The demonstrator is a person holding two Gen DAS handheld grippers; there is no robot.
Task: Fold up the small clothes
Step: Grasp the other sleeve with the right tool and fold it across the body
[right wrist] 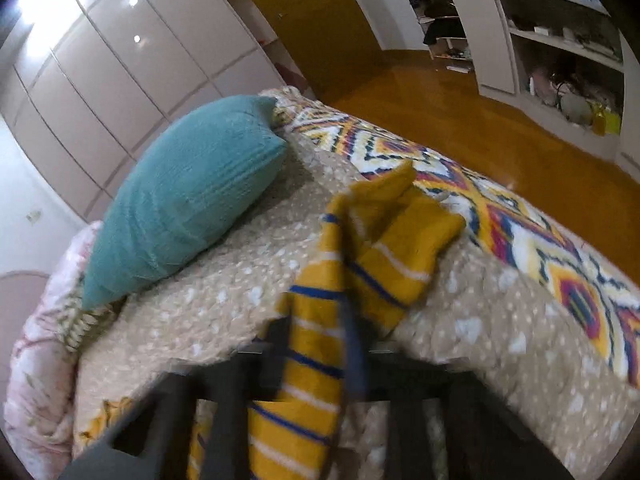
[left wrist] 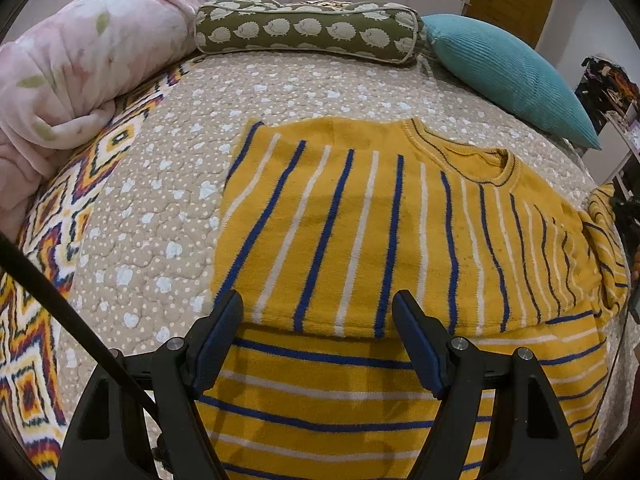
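— Inspector: State of your tools?

— Operator: My left gripper point(left wrist: 318, 306) stands wide apart, holding nothing, above the yellow striped sweater point(left wrist: 384, 220), which lies flat on the beige quilt point(left wrist: 160, 208), one sleeve folded across its near side. My right gripper point(right wrist: 320, 344) is clamped on the other sleeve point(right wrist: 384, 240), lifted and blurred.

— Inspector: Edges and room?

— Operator: Bare quilt left of the sweater; pink blanket point(left wrist: 68, 64) beyond. Hedgehog bolster point(left wrist: 308, 30) and teal pillow point(left wrist: 508, 76) sit well apart at the far edge.
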